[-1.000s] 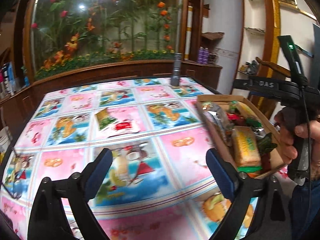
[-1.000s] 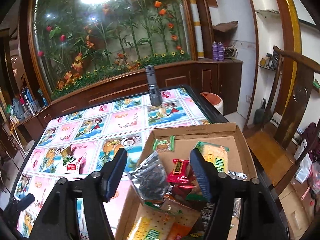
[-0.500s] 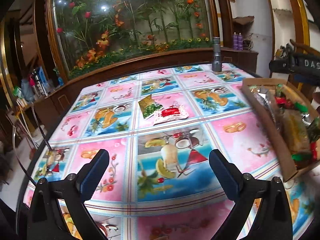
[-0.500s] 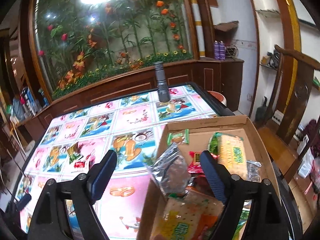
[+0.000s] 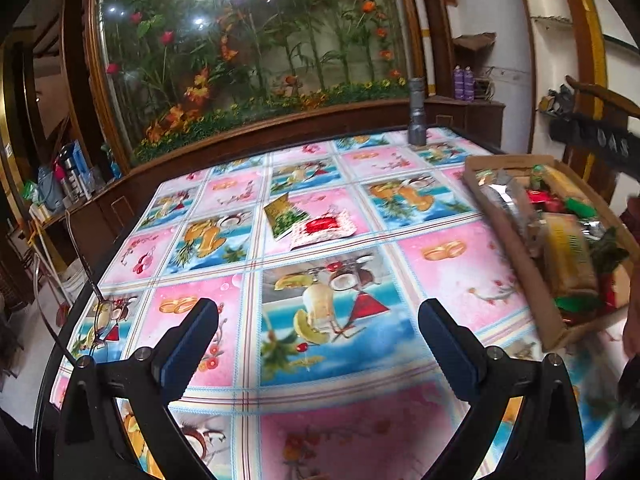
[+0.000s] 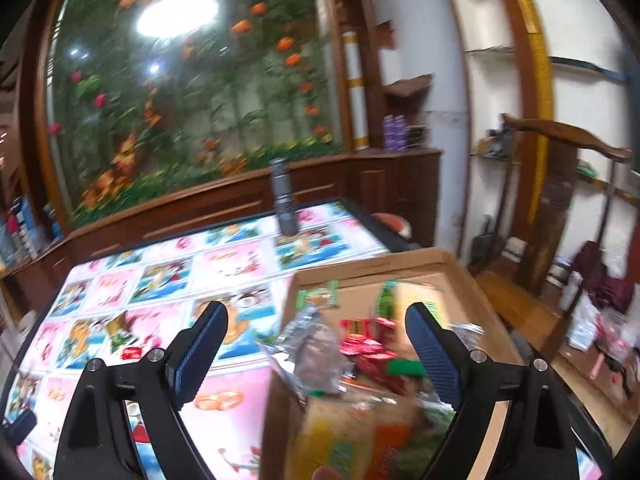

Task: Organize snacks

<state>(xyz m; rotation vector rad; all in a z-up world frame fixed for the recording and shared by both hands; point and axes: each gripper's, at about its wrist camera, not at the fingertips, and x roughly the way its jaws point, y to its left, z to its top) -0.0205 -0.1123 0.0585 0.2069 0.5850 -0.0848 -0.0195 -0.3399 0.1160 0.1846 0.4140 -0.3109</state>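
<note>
While the table is covered edge to edge by a pink-and-blue fruit-print cloth, its far side is backed by a wood-framed panel of artificial flowers. A shallow cardboard box is seen on the table's right side, packed with snacks: a silver foil bag near the box's left wall, red wrappers mid-box, a yellow biscuit pack, green wrappers scattered between. Two loose packets are left on the cloth near the table's middle, well apart from the box: a green-and-yellow packet overlapped at its lower right edge by a white packet with red print. A grey flashlight is stood upright at the far edge. Spectacles are laid at the near left edge. The left gripper is held released over bare cloth, jaws wide, nothing between them. The right gripper is held above the box's near left part, jaws just opened wider, pads clear of the snacks; nothing is gripped. The right wrist view is motion-blurred.
</note>
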